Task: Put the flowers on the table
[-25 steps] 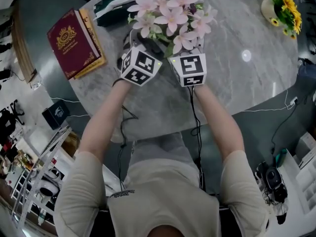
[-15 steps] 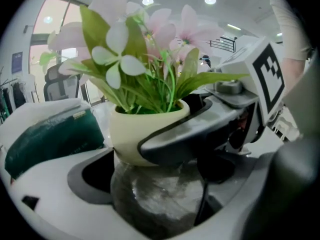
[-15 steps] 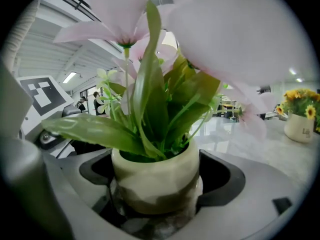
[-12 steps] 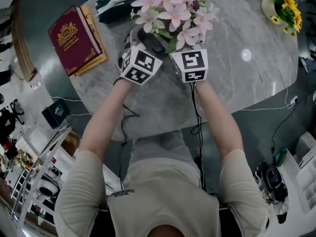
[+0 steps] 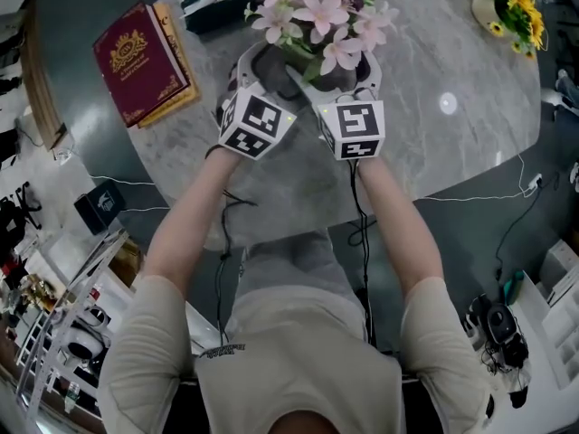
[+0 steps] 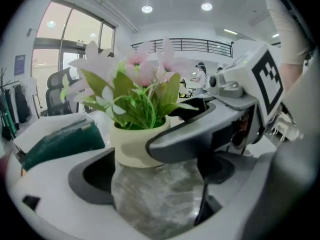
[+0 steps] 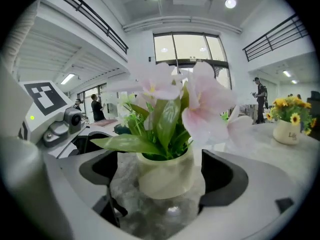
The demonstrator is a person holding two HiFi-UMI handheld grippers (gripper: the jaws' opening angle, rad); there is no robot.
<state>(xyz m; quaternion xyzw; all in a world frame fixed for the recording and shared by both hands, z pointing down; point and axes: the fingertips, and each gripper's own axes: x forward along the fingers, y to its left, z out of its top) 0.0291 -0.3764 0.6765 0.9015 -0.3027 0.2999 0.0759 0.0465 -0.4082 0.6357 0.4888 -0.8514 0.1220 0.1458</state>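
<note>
A cream pot [image 7: 165,176] of pink flowers [image 5: 317,12] stands on the grey marble table [image 5: 434,152]. My two grippers flank it from the near side. The left gripper [image 5: 262,75] is open; in the left gripper view [image 6: 155,176] the pot [image 6: 134,146] sits at the far end of its wide jaws. One jaw of the right gripper crosses in front there. The right gripper [image 5: 357,75] is open too. In the right gripper view [image 7: 160,184] the pot stands between the dark pads [image 7: 226,179] with a gap on each side.
A red book [image 5: 143,61] lies at the table's left. A dark green pack [image 5: 213,3] sits behind the pot, to the left. A white pot of yellow flowers [image 5: 507,7] stands far right. The table's curved edge runs just below the grippers' cubes.
The pot, book and yellow flowers have slid slightly up the head view while both grippers kept their place in it. The grippers now sit a little nearer me relative to the pot.
</note>
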